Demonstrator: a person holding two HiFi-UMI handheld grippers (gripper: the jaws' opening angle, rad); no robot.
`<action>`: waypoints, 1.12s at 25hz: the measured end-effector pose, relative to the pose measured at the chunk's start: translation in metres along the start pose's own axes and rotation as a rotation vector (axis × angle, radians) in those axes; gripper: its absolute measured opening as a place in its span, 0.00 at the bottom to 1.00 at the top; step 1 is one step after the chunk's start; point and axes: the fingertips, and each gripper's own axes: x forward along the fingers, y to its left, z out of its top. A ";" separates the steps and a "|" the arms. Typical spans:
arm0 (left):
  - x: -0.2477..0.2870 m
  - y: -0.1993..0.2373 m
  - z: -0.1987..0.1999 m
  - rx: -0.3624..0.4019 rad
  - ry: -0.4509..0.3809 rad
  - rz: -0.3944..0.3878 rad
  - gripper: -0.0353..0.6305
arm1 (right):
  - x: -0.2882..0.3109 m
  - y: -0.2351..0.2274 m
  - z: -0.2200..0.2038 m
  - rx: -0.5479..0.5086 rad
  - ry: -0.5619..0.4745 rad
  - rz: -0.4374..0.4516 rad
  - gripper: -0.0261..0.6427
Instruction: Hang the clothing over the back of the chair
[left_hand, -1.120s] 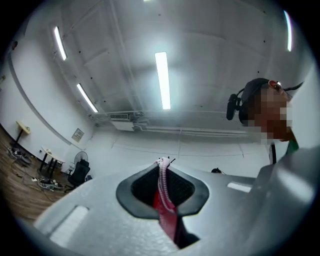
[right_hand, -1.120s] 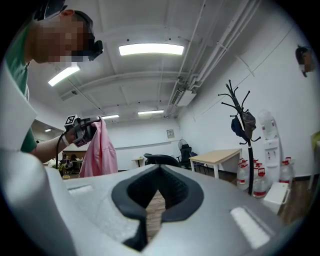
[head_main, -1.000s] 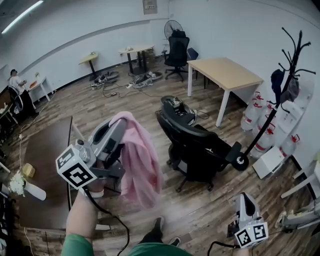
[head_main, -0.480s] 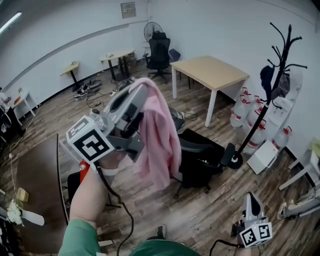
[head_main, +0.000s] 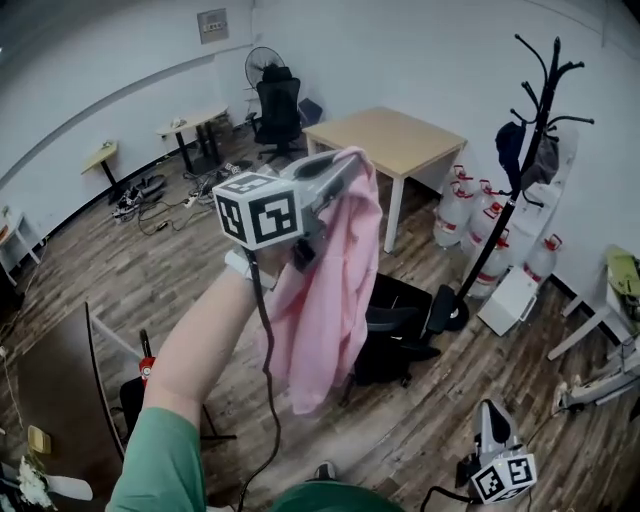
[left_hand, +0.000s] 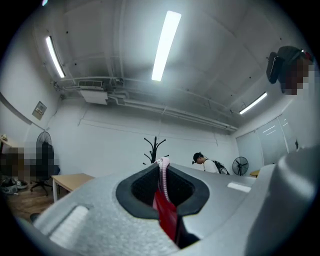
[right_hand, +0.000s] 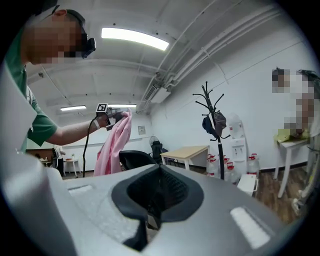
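Left gripper view: left tool jaws clamped on fold of pink garment; one piece only.
Head view: garment hangs from left tool, held high at arm's length; lower part overlaps one black chair in view, contact not resolvable.
Right tool low at lower right, jaws together, nothing between.
Second black chair at far wall.
One light wood bench; one coat stand.

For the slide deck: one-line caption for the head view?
Left gripper shut on a pink garment, held up near the black office chair; right gripper low, shut, empty.
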 end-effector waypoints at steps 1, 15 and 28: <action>0.009 0.014 -0.015 -0.013 0.032 0.001 0.09 | -0.001 -0.002 -0.001 0.005 0.002 -0.019 0.04; 0.037 0.055 -0.191 0.218 0.489 -0.038 0.15 | 0.045 0.029 0.004 -0.047 0.023 -0.045 0.04; 0.001 0.031 -0.244 0.660 0.841 -0.130 0.50 | 0.078 0.067 0.011 -0.072 0.012 0.054 0.04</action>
